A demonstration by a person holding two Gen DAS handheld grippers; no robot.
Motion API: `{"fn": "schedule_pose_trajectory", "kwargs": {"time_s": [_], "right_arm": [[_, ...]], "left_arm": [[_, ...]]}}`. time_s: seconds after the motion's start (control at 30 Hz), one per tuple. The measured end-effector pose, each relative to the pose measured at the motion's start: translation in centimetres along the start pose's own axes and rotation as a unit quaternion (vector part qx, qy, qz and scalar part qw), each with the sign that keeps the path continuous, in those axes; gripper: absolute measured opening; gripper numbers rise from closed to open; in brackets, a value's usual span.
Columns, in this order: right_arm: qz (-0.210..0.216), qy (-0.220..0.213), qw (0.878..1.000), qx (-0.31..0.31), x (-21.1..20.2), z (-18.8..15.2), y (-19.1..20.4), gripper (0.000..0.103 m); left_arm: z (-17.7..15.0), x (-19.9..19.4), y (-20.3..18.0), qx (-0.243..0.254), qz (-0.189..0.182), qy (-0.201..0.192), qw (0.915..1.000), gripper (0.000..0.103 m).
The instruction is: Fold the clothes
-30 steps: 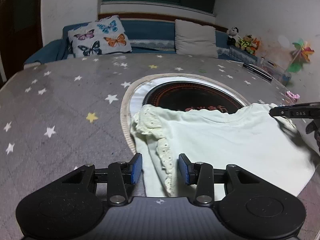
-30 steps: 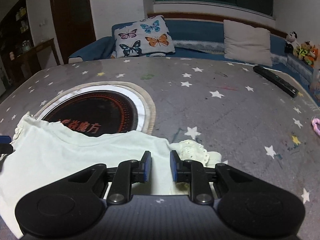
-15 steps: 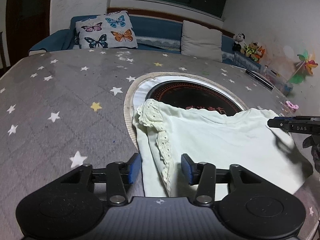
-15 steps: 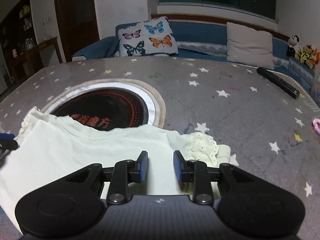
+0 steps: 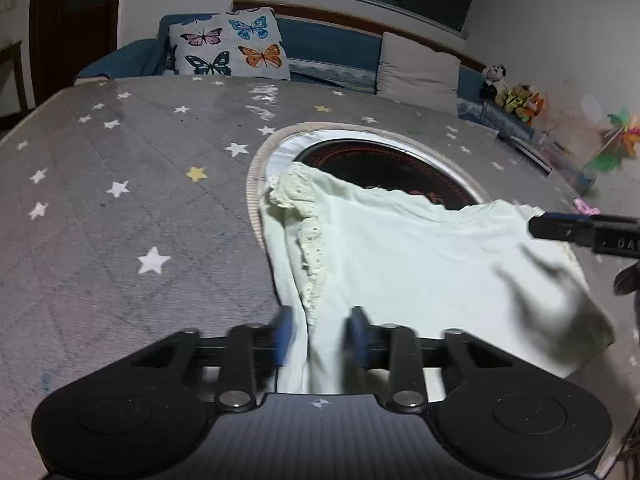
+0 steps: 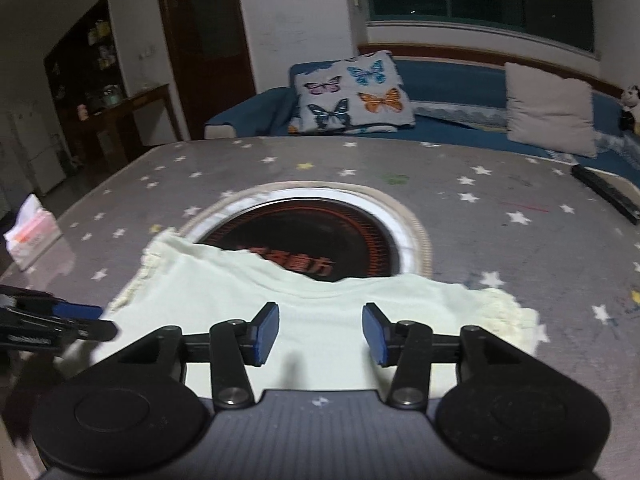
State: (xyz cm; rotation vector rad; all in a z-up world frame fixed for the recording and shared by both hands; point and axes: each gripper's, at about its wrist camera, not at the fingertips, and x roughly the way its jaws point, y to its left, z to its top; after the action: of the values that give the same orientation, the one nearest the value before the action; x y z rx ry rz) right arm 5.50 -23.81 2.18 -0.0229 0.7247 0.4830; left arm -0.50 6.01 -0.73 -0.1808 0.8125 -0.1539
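A pale green shirt (image 5: pixel 420 264) with lace-trimmed sleeves lies flat on the star-patterned table, and its neckline overlaps the round dark hotplate (image 5: pixel 380 160). My left gripper (image 5: pixel 319 336) straddles a ridge of cloth just below the left lace sleeve (image 5: pixel 296 196). Its fingers are motion-blurred and stand apart on either side of the fabric. My right gripper (image 6: pixel 322 332) hovers wide open above the shirt (image 6: pixel 320 312) near the collar, holding nothing. The other lace sleeve (image 6: pixel 504 312) lies to its right. Each gripper shows at the edge of the other's view.
The grey star tablecloth (image 5: pixel 120 220) spreads wide to the left and behind. A black remote (image 6: pixel 604 192) lies at the far right and a tissue pack (image 6: pixel 32 236) at the left edge. Behind the table is a sofa with a butterfly pillow (image 5: pixel 228 48).
My right gripper's jaws have spread wide and it has lifted off the shirt. My left gripper's fingers have come closer together around the cloth by the sleeve.
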Motion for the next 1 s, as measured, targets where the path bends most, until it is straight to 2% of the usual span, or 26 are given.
{"fn": "schedule_pose_trajectory", "kwargs": {"time_s": [0.07,0.17,0.33,0.47,0.67,0.83,1.0], "right_arm": [[0.011,0.005,1.000,0.001,0.1,0.2,0.6,0.047],[0.029,0.012,0.999,0.007,0.3,0.7,1.3,0.047],[0.077,0.027,0.997,0.020,1.0,2.0,2.8,0.047],[0.116,0.045,0.992,0.017,2.5,3.3,4.7,0.047],[0.169,0.094,0.981,0.020,6.0,4.8,6.8,0.050],[0.170,0.129,0.977,0.024,8.9,4.7,7.8,0.052],[0.171,0.139,0.974,0.045,10.3,3.9,7.5,0.050]], "left_arm": [[0.2,-0.4,-0.2,-0.005,-0.006,-0.007,0.9999,0.018],[0.5,-1.2,-0.9,-0.006,-0.020,-0.023,0.9995,0.016],[1.0,-1.8,-2.4,0.007,-0.034,-0.043,0.9985,0.015],[1.1,-1.4,-3.5,0.017,-0.041,-0.044,0.9980,0.015],[1.1,-0.7,-5.2,0.033,-0.053,-0.045,0.9970,0.015],[1.2,-0.2,-6.5,0.045,-0.062,-0.046,0.9960,0.015],[1.2,0.0,-6.6,0.049,-0.068,-0.044,0.9955,0.015]]}}
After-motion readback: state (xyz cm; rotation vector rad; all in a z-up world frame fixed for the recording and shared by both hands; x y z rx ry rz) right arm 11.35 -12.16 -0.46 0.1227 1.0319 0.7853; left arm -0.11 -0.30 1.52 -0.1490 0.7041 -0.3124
